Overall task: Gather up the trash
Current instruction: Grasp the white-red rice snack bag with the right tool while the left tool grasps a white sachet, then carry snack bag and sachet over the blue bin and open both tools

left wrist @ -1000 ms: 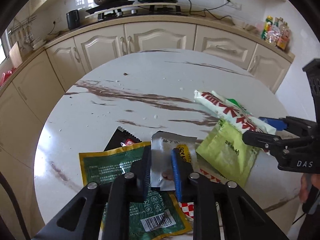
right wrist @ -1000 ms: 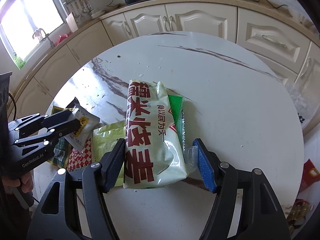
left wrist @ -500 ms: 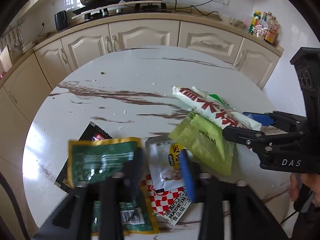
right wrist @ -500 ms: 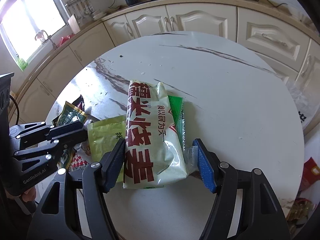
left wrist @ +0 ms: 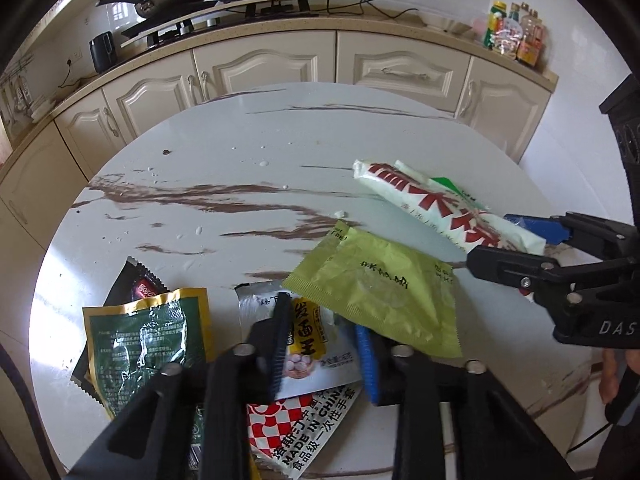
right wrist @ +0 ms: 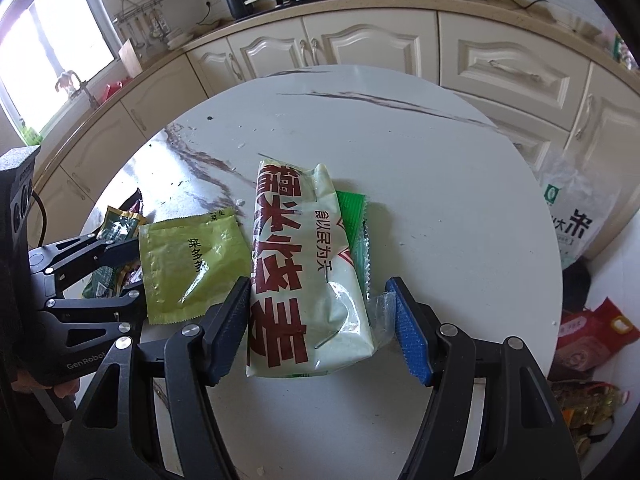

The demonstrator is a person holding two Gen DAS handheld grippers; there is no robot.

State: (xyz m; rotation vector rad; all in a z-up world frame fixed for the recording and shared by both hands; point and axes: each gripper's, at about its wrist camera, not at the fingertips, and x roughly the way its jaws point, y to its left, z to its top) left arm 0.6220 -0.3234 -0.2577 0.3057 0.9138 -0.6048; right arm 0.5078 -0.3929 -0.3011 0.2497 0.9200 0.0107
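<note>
Item 1: my left gripper, fingers spread moderately and closed on nothing that I could see. A white-and-yellow dumpling packet lay flat between them on the round marble table, with slack on both sides.

Item 2: nearest to me, under the left fingers, a red-checked packet printed "MADE IN CHINA", overlapped by the dumpling packet.

Item 3: outside the left finger, a dark green, gold-edged pouch, crumpled, overlying a black sachet whose serrated end poked out beyond it.

Item 4: past the blue-padded right finger, a lime-green sachet, covering the far corner of the dumpling packet. In the right wrist view this sachet lay just outside the left finger of my right gripper, with the left gripper's tips at its far edge; contact I could not confirm.

Item 5: my right gripper, fingers wide apart, straddling a large pale-green bag with red characters. The dark finger sat just beside the bag's edge; the blue pad stood clear of the bag, near crumpled clear film. Nothing gripped.

Item 6: beneath that bag's far-right side, a bright green wrapper, partly showing.
</note>
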